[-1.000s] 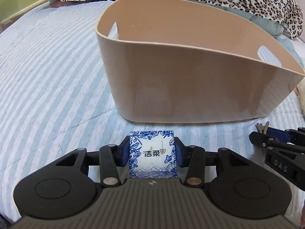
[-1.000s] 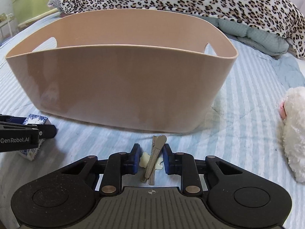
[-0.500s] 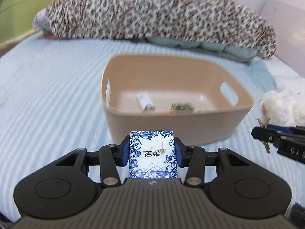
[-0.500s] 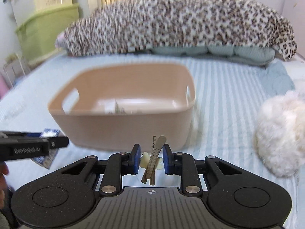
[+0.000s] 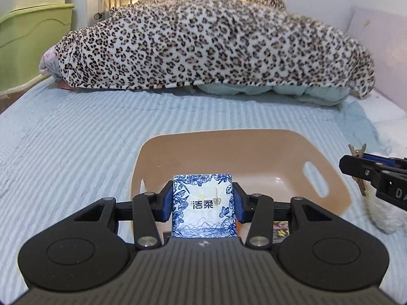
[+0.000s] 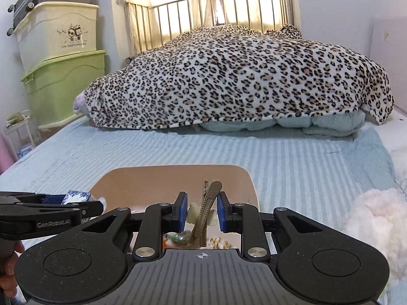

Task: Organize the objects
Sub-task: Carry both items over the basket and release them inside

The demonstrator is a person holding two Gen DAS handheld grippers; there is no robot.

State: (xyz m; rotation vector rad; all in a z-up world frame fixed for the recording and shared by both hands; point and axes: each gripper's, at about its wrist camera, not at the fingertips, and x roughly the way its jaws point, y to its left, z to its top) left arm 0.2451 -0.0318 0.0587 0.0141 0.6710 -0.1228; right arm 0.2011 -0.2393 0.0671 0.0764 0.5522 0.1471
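Observation:
My left gripper (image 5: 202, 204) is shut on a blue-and-white tissue pack (image 5: 203, 206) and holds it above the beige basket (image 5: 257, 142). My right gripper (image 6: 202, 212) is shut on a tan hair clip (image 6: 206, 212) with a cream piece beside it, held over the same basket (image 6: 175, 175). The left gripper with the tissue pack (image 6: 76, 196) shows at the left of the right wrist view. The right gripper and clip (image 5: 357, 152) show at the right edge of the left wrist view. Small items lie in the basket, mostly hidden by the grippers.
The basket stands on a blue striped bed sheet (image 5: 76, 139). A leopard-print blanket (image 5: 211, 40) lies heaped at the far end. A white plush toy (image 6: 376, 218) lies right of the basket. Green and beige storage boxes (image 6: 66, 86) stand left of the bed.
Both grippers have risen from the sheet in front of the basket to above it, carrying the tissue pack and the hair clip. The basket now shows from above.

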